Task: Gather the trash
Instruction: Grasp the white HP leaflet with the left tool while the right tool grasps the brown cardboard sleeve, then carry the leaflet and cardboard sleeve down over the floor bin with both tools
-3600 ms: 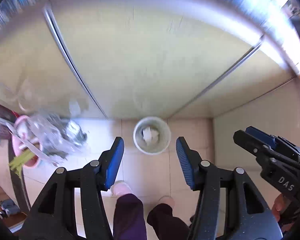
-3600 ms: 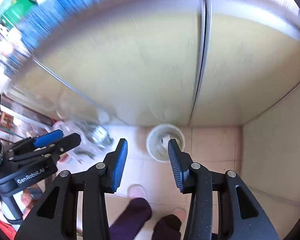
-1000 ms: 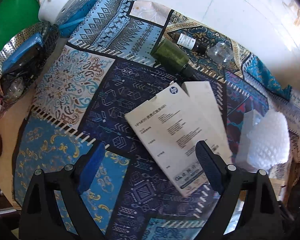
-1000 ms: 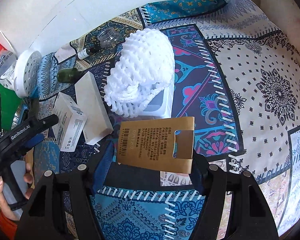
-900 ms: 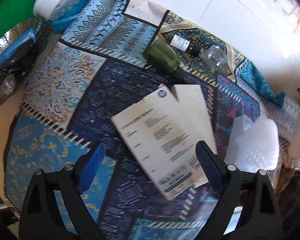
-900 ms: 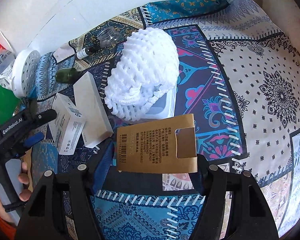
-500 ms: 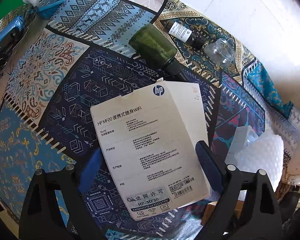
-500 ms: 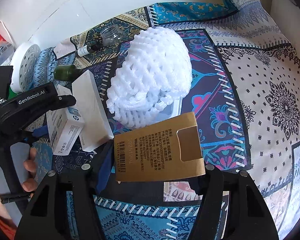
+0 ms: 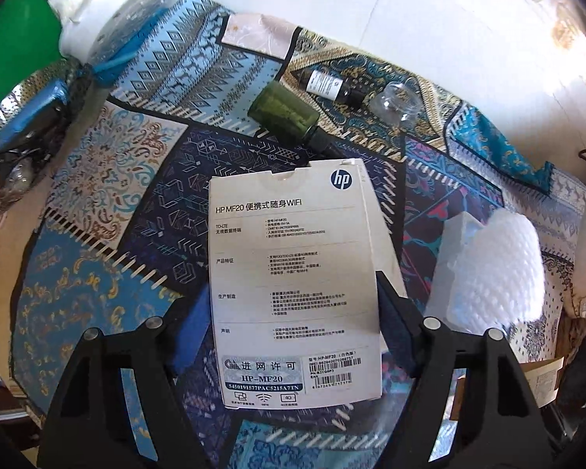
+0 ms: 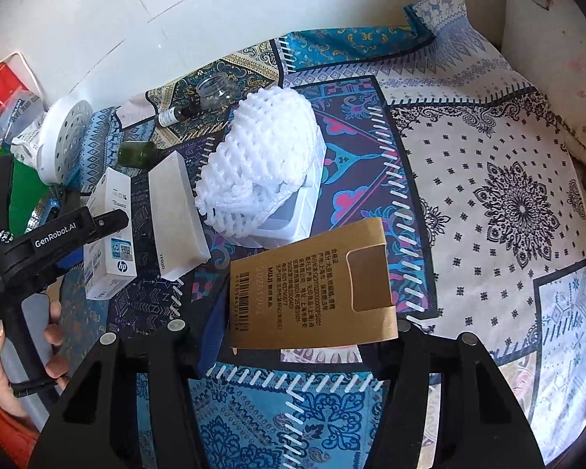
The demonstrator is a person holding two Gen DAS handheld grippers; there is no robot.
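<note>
A white HP box lies lengthwise between the blue pads of my left gripper. Its jaws are closing and both pads meet the box's long sides. The right wrist view shows the same box with the left gripper across it, a hand on the handle. A brown cardboard packet with a barcode sits tilted between the fingers of my right gripper. These jaws are closing too, and the pads touch its two edges. Both items are over a patterned blue cloth.
A white foam net covers a clear plastic box in mid-cloth, a long white box beside it. Behind lie a green bottle, a small labelled bottle and a glass jar. A white perforated disc stands at the left.
Both grippers swung from the floor bin to the cloth. In the last second the left jaws narrowed onto the HP box, now squared with them. The right jaws narrowed on the brown packet, which tilted.
</note>
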